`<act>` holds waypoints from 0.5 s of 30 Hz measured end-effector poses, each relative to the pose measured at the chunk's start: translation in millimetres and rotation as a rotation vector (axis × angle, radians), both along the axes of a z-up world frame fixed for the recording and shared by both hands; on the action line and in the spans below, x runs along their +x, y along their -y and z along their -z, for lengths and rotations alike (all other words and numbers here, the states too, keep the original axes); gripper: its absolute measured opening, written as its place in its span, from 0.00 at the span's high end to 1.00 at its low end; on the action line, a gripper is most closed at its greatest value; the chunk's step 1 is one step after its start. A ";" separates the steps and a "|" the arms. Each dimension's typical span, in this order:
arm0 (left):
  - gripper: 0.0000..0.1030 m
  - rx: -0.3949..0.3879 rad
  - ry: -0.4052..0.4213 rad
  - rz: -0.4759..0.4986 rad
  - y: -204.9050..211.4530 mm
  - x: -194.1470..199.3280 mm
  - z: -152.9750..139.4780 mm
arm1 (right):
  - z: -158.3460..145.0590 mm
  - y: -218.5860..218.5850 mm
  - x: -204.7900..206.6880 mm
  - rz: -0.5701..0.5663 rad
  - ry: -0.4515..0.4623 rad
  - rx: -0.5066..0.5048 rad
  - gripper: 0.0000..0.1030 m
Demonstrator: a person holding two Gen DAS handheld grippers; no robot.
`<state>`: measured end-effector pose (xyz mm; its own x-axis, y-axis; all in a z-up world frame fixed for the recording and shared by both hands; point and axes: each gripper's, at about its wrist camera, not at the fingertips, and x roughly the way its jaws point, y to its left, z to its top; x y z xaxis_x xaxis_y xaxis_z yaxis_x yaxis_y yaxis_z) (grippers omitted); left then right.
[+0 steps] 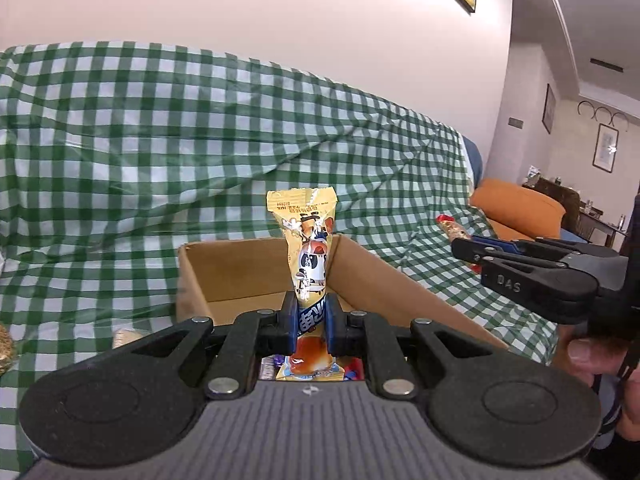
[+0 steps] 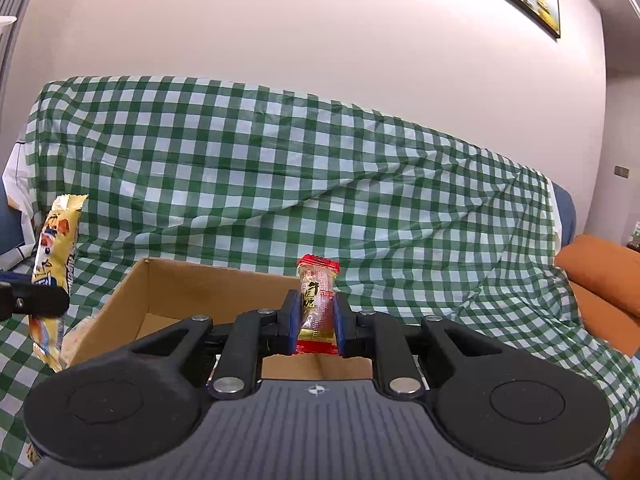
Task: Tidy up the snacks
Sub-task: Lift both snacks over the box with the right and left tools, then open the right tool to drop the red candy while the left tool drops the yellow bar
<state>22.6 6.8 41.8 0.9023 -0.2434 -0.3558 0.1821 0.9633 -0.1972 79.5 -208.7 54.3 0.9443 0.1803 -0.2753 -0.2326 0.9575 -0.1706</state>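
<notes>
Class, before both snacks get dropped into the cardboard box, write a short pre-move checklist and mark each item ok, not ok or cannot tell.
1. Left gripper shut on yellow snack packet: ok.
2. Right gripper shut on red candy packet: ok.
3. Cardboard box open on top: ok.
4. Room left inside box: ok, bare floor shows.
5. Grippers apart from each other: ok.
6. Packets directly over box opening: cannot tell.
</notes>
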 end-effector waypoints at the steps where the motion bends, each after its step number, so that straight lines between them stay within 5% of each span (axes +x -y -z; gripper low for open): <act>1: 0.86 -0.004 -0.002 0.008 -1.7 0.5 -0.3 | -0.2 0.6 0.3 0.001 0.000 0.002 0.82; 3: 0.85 -0.025 -0.019 0.047 -1.6 2.9 1.1 | 1.1 0.7 1.6 0.005 -0.008 -0.003 0.82; 5: 0.63 -0.036 -0.034 0.066 -0.3 4.9 2.1 | 2.7 -0.3 3.6 0.008 -0.021 -0.008 0.72; 6: 0.60 -0.028 -0.034 0.065 1.4 4.8 2.6 | 3.9 -1.3 4.7 0.014 -0.028 -0.015 0.65; 8: 0.60 -0.019 -0.032 0.061 1.3 5.1 3.1 | 3.9 -2.5 3.5 0.027 -0.015 -0.018 0.52; 15: 0.61 -0.029 -0.054 -0.036 -24.2 7.4 2.2 | 3.6 -8.5 7.7 0.040 -0.033 0.010 0.51</act>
<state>30.0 31.0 39.5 0.8905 -0.2217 -0.3973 0.1357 0.9629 -0.2333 87.2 -200.2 50.7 0.9413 0.1454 -0.3048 -0.1994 0.9677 -0.1541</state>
